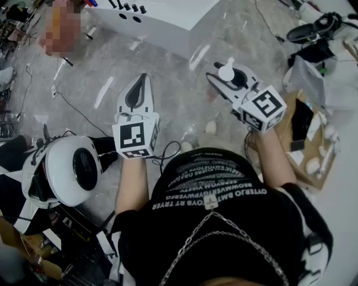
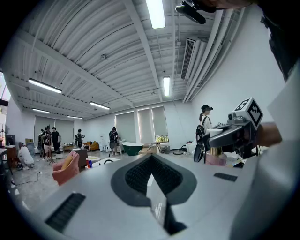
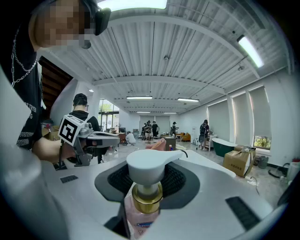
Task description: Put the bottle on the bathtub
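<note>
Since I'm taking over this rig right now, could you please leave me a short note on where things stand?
Left gripper: fingers shut, empty, held out in front.
Right gripper: fingers shut on the pump bottle, pink liquid, white pump head up.
White bathtub with black taps: ahead across the floor, apart from both grippers.
Done: bottle is in hand.
To do: carry it to the bathtub, stand it on the rim, open the fingers.

Grey marbled floor (image 1: 184,89), cardboard box (image 1: 288,131) at three o'clock; ribbed white ceiling (image 2: 93,56), strip lights (image 2: 155,11), blinded windows (image 2: 150,123) far off.
</note>
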The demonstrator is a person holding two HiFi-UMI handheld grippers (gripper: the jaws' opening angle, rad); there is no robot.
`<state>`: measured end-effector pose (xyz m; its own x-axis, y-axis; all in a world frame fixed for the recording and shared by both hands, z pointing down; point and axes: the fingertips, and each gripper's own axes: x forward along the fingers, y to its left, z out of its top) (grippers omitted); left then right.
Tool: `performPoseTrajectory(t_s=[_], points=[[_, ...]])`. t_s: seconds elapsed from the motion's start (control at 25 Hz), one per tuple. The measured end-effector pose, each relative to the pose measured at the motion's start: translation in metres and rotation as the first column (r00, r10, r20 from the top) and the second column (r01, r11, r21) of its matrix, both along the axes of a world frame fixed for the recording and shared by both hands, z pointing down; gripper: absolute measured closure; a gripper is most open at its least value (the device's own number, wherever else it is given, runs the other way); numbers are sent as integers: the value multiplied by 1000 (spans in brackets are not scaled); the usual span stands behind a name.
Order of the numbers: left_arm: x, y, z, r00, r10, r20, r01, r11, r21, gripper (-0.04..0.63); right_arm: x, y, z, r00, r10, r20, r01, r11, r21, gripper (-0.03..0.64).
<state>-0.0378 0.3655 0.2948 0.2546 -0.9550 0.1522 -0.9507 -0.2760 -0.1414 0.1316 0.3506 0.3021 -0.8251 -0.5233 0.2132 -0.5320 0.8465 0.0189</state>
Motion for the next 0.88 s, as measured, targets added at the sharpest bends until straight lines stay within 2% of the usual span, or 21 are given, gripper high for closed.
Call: performPoseTrajectory(t_s=[0.36, 0.6, 0.76, 0.88], points=[[-4, -1, -15, 1000, 21, -3, -21, 999, 42, 598, 0, -6, -1, 998, 56, 26, -56, 998, -8, 480], [-3, 1, -5, 1000, 14, -21, -13, 999, 31, 598, 4, -12, 5, 996, 85, 28, -84, 996, -27, 480], [-4, 4, 8, 999, -17, -41, 17, 1000, 16, 598, 5, -13, 10, 997, 67, 33, -66, 997, -30, 480], [-12, -5, 16, 995, -56, -81, 55, 998, -10, 598, 0, -23, 18, 998, 56, 42, -54, 997, -62, 480]])
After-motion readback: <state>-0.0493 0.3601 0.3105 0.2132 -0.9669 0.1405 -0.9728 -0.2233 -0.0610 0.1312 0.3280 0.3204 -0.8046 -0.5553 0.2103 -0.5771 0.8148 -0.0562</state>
